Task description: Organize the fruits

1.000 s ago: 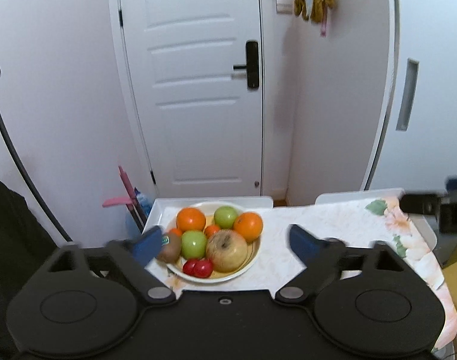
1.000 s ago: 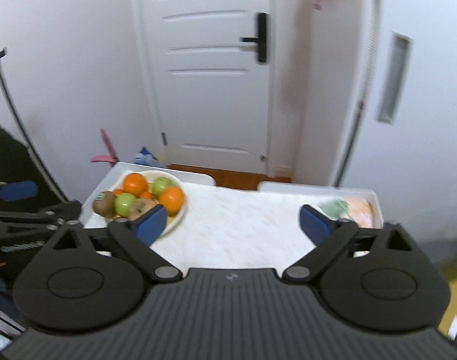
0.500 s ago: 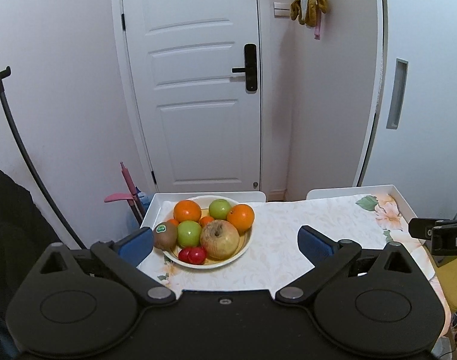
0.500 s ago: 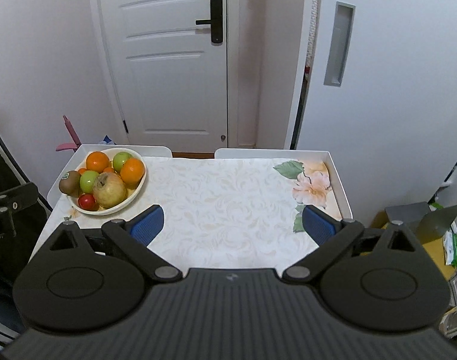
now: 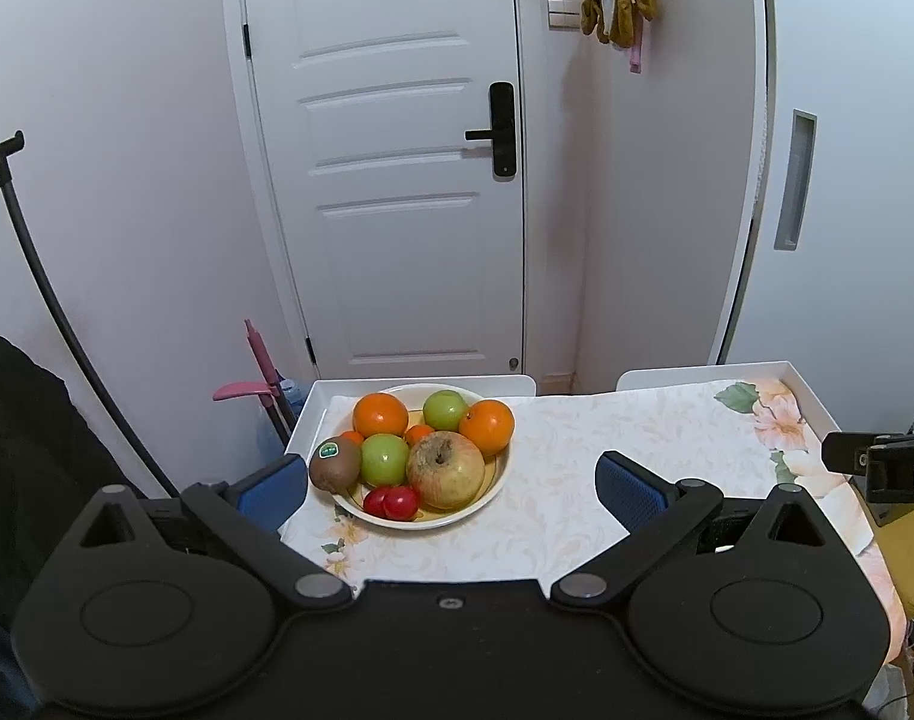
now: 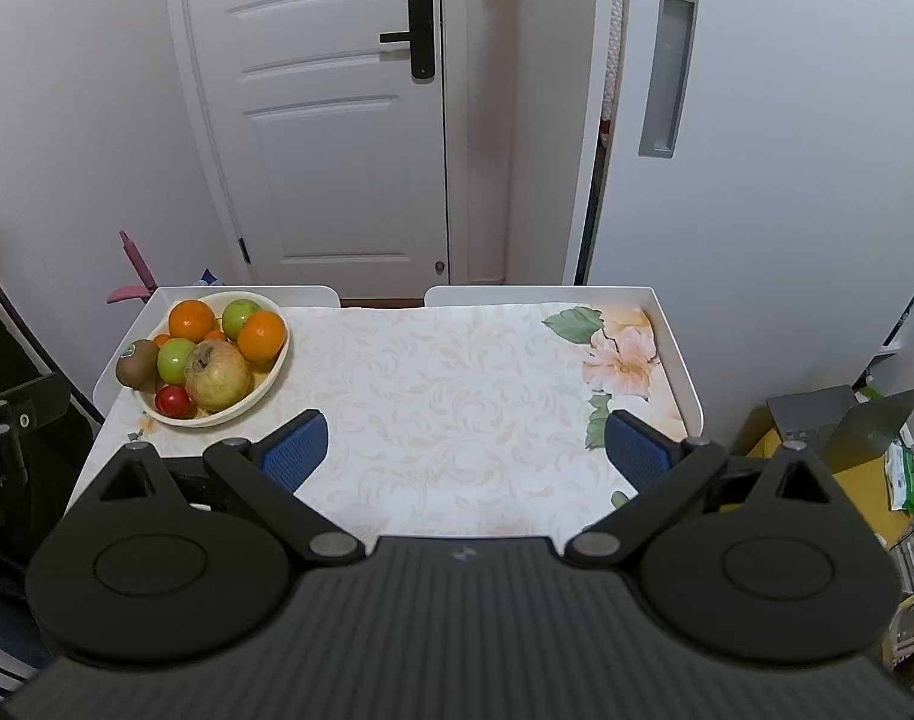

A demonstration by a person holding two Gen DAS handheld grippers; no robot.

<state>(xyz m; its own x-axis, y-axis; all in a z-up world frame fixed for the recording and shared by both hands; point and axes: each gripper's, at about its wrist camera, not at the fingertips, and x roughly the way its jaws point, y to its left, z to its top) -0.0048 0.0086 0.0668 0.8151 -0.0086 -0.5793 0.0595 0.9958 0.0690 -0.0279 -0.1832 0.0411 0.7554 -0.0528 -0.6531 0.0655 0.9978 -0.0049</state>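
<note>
Bearing a green sticker, the kiwi [image 5: 335, 463] touches the bowl [image 5: 493, 483].

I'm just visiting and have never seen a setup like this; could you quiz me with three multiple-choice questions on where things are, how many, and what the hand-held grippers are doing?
1. Where is the fruit bowl on the table?
A far left corner
B centre
C far right corner

2. How many green apples are in it?
A one
B two
C four

3. The left hand-held gripper and right hand-held gripper are:
A both open and empty
B both shut on fruit
C one holding the kiwi

Answers: 1 A, it sits by the far left rim. 2 B, two green apples show. 3 A, blue pads stand wide apart with nothing between.
</note>
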